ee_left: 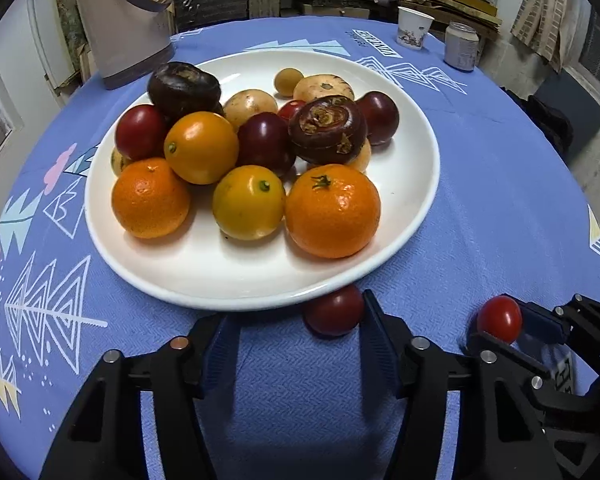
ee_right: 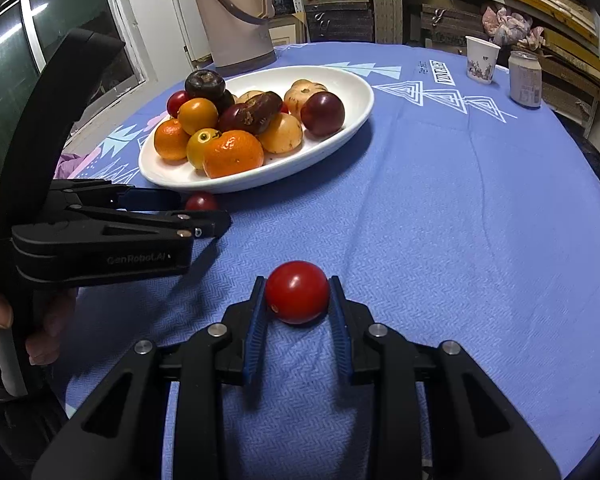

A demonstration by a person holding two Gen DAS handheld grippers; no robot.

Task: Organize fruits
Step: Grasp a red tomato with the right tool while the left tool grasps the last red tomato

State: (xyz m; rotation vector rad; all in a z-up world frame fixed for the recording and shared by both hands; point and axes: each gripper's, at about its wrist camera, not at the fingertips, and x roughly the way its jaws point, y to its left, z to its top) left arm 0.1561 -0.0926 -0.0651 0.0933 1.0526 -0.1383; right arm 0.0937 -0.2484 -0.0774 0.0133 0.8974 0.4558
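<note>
Your right gripper (ee_right: pixel 298 294) has its jaws clenched on a red tomato (ee_right: pixel 297 292) low over the desk (ee_right: pixel 460 240). Your left gripper (ee_left: pixel 296 320) stands released, one finger touching a dark tomato (ee_left: pixel 332 312) beside the plate (ee_left: pixel 220 280). Only your right view shows a hand (ee_right: pixel 4 320) on the left handle.

Both grippers are matte black plastic with angular, hollowed-out finger arms. The left gripper (ee_left: pixel 296 332) and right gripper (ee_right: pixel 298 300) carry ribbed blue pads (ee_right: pixel 256 336) on the inner faces. Round silver screws (ee_right: pixel 219 330) mark the pivots; one at ten o'clock looks coppery. Grey lettering (ee_right: pixel 136 259) runs along the left body, above a curved black handle (ee_right: pixel 48 92).
</note>
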